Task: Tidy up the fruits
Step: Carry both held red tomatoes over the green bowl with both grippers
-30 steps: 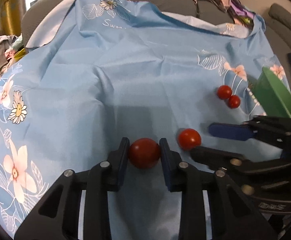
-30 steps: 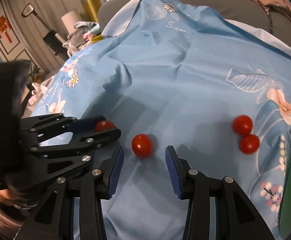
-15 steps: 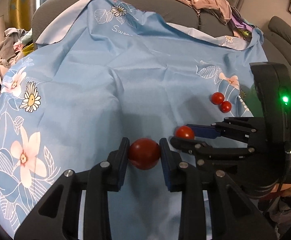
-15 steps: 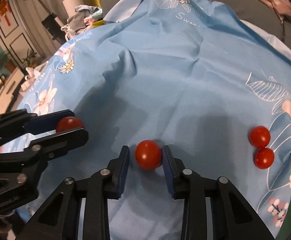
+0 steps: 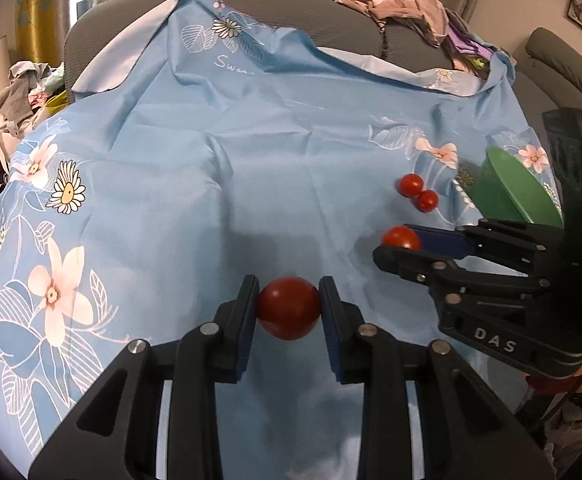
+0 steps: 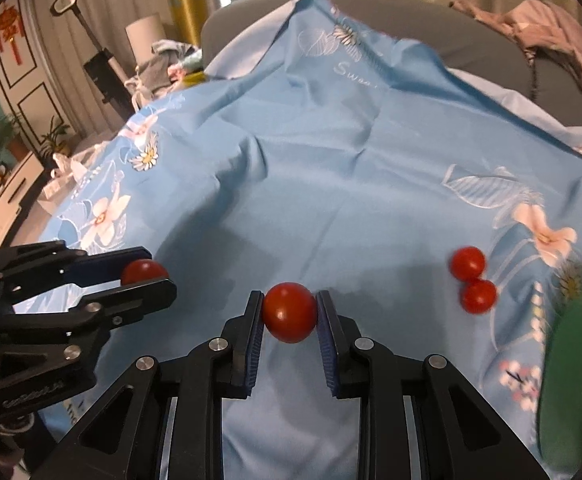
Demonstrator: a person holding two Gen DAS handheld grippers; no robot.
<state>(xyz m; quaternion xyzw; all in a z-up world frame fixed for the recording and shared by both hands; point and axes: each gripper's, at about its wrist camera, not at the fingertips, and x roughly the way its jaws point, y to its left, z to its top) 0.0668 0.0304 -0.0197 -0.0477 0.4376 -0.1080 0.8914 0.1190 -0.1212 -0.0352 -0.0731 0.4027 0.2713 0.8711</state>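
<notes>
Left wrist view: left gripper (image 5: 289, 308) squeezes round shiny tomato (image 5: 289, 307) above wrinkly blue flower cloth (image 5: 219, 184). Right gripper (image 5: 399, 246) on right pinches second tomato (image 5: 401, 237). Two small tomatoes (image 5: 418, 192) touch, beyond it. Green bowl (image 5: 515, 192) tilted, far right. Clothes heap (image 5: 403, 4) far behind.

Right wrist view: right gripper pads press second tomato. White lamp (image 6: 145, 38), plants (image 6: 31, 136) show only here, far left.

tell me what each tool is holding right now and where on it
Each holds one cherry tomato, pinched across its middle between the blue pads: the left tool on its tomato, the right tool on the other tomato.
</notes>
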